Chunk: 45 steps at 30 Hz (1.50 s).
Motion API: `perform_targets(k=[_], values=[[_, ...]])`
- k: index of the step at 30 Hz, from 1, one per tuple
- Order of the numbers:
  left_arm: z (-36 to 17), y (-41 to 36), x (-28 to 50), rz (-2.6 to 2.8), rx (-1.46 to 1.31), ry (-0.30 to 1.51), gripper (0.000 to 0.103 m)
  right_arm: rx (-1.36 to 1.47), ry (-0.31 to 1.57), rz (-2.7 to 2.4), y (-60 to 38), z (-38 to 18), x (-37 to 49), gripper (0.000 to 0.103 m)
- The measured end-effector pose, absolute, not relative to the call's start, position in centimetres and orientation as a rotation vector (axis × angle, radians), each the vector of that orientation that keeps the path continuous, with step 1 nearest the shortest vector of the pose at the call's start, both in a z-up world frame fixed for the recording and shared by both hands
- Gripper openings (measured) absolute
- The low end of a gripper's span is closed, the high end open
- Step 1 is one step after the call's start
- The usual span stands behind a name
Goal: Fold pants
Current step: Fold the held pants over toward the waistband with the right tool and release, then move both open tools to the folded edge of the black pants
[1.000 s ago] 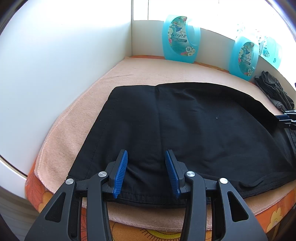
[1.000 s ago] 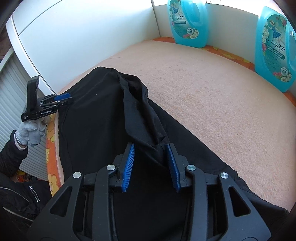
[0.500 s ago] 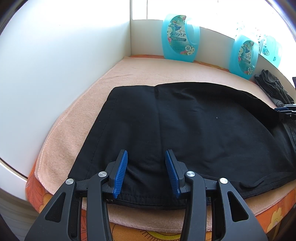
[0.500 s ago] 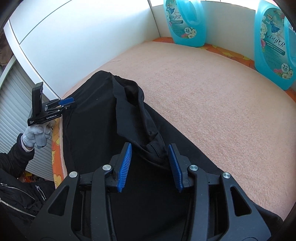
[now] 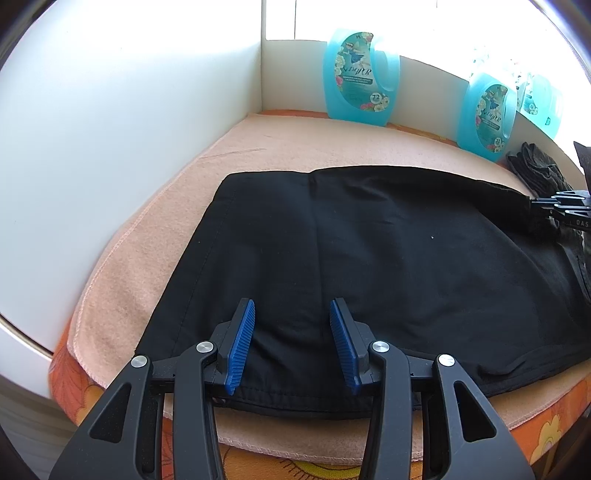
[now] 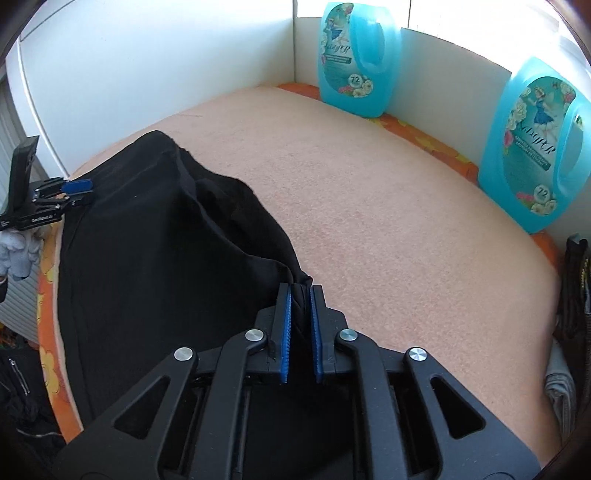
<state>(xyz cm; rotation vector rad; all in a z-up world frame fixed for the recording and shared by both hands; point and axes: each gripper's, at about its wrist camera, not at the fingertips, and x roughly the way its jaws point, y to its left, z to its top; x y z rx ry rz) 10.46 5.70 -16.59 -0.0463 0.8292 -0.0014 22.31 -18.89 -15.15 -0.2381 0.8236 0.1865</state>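
So my right gripper [image 6: 300, 295] is pinching the far corner of the black cotton pants [image 5: 369, 258] spread lengthwise across the peach-towelled worktop [image 6: 388, 206], while my left gripper [image 5: 291, 314] hovers spread over the near hem.

We note white wall panels [image 5: 122, 122] ahead-left. Bright window light [image 5: 424, 26] enters above the far ledge.

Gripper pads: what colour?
Blue, ribbed, on black fingers. Clearest on the left gripper in the left wrist view.
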Motion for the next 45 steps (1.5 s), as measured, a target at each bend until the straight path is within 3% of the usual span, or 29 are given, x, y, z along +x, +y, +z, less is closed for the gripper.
perform_targets(k=[7,9,11,14,17,31,34,36,40,45], values=[[-15.0,9.0,8.3,0.091,-0.135,0.784,0.042,-0.316,0.852,-0.027,-18.7,-16.0,25.7,0.014],[-14.4,10.5,7.3,0.11,-0.175,0.774,0.042,-0.326,0.819,-0.072,-18.5,-15.5,25.4,0.035],[-14.1,11.7,6.6,0.124,-0.203,0.77,0.042,-0.31,0.785,-0.081,-18.3,-14.5,24.7,0.046],[-13.9,12.7,5.9,0.119,-0.238,0.773,0.042,-0.263,0.739,-0.061,-17.4,-12.8,23.4,0.05],[-14.3,13.2,6.0,0.092,-0.279,0.798,0.043,-0.232,0.705,0.002,-15.7,-11.4,21.9,0.06],[-16.5,12.3,7.2,0.067,-0.313,0.791,0.046,-0.237,0.705,0.251,-2.4,-9.5,19.4,0.063],[-16.5,12.3,7.2,0.058,-0.328,0.768,0.046,-0.214,0.731,0.293,0.2,-9.4,20.9,0.076],[-16.4,12.4,7.0,0.053,-0.341,0.746,0.045,-0.188,0.76,0.322,2.1,-9.5,22.3,0.076],[-16.1,12.7,6.4,0.047,-0.353,0.692,0.024,-0.128,0.843,0.373,6.1,-10.3,26.0,0.077],[-16.0,12.4,6.4,0.012,-0.359,0.66,0.021,-0.033,0.996,0.395,10.5,-13.0,31.1,0.077]])
